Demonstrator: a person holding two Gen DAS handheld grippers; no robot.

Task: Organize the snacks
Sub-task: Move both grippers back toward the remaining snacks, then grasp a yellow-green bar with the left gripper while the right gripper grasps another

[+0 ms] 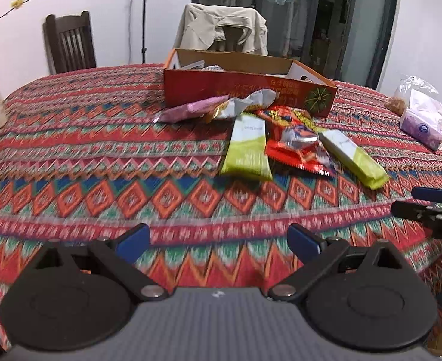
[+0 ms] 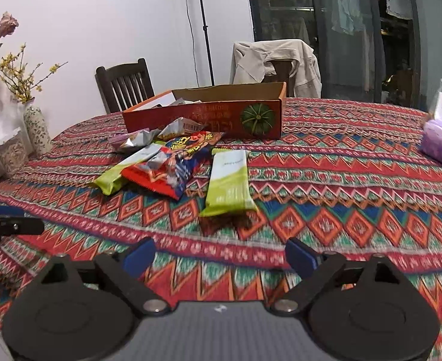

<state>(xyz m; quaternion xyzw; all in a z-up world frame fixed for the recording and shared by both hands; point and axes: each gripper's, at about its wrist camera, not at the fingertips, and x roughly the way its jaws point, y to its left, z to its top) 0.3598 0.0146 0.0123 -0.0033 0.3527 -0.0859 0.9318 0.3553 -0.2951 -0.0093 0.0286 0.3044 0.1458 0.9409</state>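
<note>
Where snacks (image 1: 293, 141) lie | patterned tablecloth (image 1: 100, 156) | chairs (image 1: 69, 43), white wall (image 1: 100, 6)

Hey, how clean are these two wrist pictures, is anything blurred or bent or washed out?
Left wrist view: motion smear on the tablecloth and the green snack packets; fisheye bows the table edge; dark corners. Right wrist view: sharper on the orange box, blur in the near cloth; shiny glare on the red packet; doorframe curves at the right.
</note>
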